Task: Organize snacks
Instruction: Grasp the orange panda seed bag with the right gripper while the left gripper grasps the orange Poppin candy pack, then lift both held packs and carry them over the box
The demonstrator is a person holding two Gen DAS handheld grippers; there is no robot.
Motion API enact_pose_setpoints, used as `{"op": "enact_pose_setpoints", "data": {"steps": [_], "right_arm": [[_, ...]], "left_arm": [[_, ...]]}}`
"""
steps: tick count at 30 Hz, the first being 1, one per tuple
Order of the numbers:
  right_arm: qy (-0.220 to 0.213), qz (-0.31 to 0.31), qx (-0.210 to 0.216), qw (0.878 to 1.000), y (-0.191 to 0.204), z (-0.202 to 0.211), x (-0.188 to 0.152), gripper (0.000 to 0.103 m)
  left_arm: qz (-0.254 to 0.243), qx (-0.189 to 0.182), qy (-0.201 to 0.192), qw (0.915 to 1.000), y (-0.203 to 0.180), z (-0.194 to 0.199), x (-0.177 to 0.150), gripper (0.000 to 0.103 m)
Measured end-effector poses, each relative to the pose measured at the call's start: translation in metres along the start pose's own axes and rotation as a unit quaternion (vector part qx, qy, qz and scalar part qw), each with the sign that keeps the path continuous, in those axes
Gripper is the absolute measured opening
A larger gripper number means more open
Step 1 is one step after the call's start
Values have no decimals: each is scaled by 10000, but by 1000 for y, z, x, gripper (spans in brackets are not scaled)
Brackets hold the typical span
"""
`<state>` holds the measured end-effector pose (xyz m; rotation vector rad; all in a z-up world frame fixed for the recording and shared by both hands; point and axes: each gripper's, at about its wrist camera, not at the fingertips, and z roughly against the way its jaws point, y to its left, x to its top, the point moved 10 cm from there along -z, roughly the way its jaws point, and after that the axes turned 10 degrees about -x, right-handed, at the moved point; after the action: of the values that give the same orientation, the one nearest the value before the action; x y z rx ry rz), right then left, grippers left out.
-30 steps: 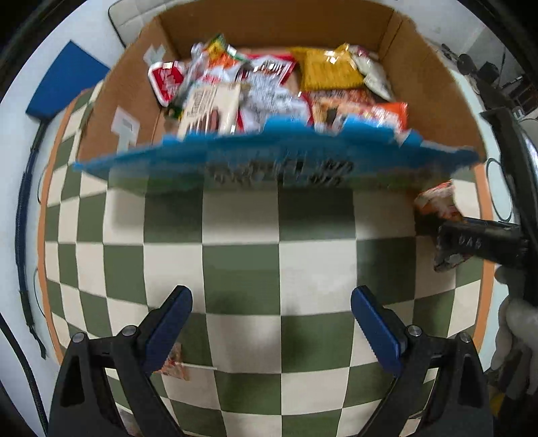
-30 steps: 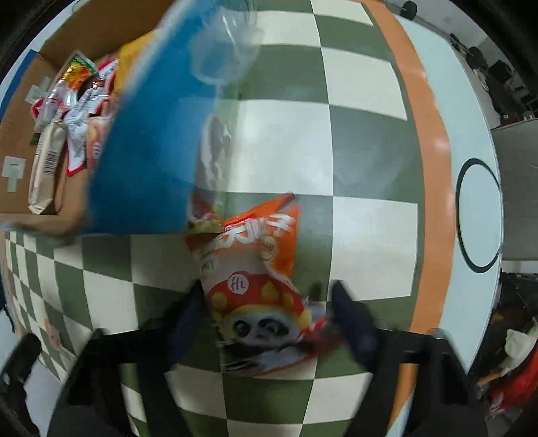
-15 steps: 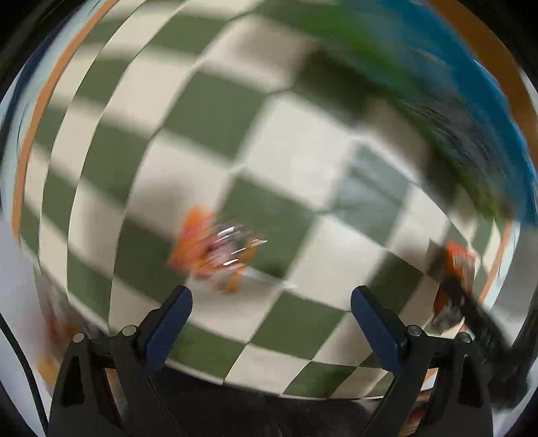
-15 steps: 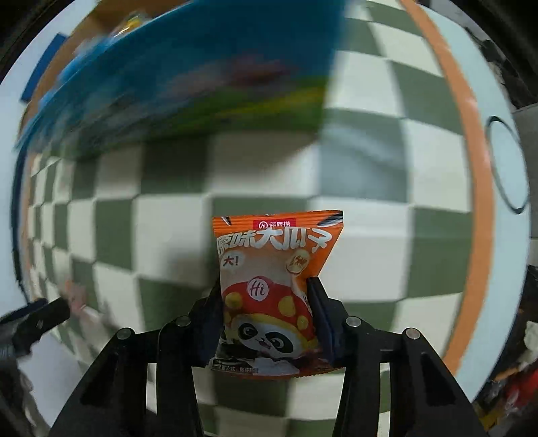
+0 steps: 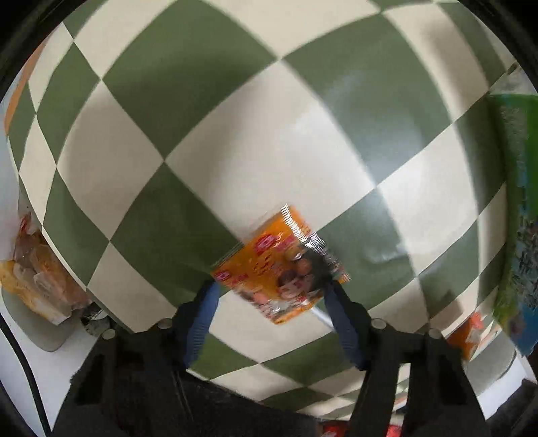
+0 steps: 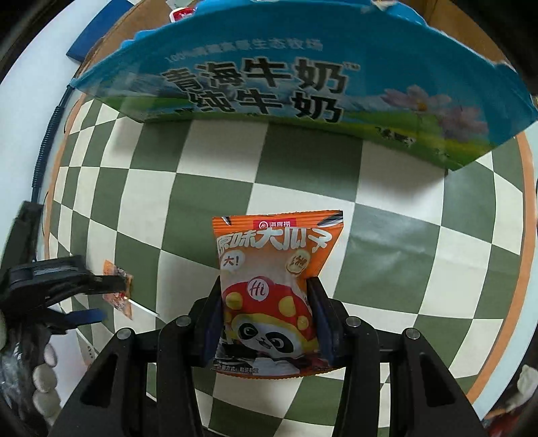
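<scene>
My right gripper [image 6: 265,289] is shut on an orange panda snack bag [image 6: 272,269] and holds it upright above the checkered cloth, in front of the blue milk box [image 6: 302,80]. My left gripper [image 5: 269,285] is open, its fingers on either side of a small orange snack packet [image 5: 279,265] lying flat on the cloth. The left gripper also shows in the right wrist view [image 6: 97,295] at the far left, over that small packet [image 6: 117,289].
The blue milk box stands against a cardboard box of snacks [image 6: 470,20] behind it. The milk box edge shows at the right in the left wrist view [image 5: 517,201]. A bagged snack [image 5: 37,279] lies off the cloth's left edge. A black cable [image 6: 47,134] runs along the left.
My left gripper swung away from the snack box, came down over the small orange packet and narrowed around it. My right gripper closed on the panda bag and turned to face the milk box.
</scene>
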<state>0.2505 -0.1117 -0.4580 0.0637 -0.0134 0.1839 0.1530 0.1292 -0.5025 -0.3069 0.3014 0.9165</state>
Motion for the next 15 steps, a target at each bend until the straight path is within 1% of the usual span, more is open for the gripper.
{"op": "enact_pose_setpoints", "data": {"steps": [1,3,4,6,11,13,14,15], "right_arm": [[-14,-16,6,10000,0,1,0,49],[-45,-29,-3,10000,-2,4,1,49],[-60,-33,-12,10000,-3,5,1,49],[-65,-53,8,10000,-1,4,0,49],[-111,-133,49,9998,-3,3,-2,49],[-111,-170,67,9998,-5,3,-3,49],[-110,-183,73,9997,-5,3,-4,49],[-112,-193,84,9997,-7,5,-4,49]], "left_arm": [[-88,72,-53,9999,-4,1,0,46],[-270,249,-165,9992,-11,3,-2,34],[-355,312,-205,9987,-12,3,-3,31],[-481,350,-257,9979,-17,3,-4,29],[-764,367,-354,9958,-22,5,-6,27],[-883,370,-414,9945,-27,8,-11,27],[-947,357,-441,9939,-27,5,-24,27],[-1014,320,-453,9933,-29,8,-26,27]]}}
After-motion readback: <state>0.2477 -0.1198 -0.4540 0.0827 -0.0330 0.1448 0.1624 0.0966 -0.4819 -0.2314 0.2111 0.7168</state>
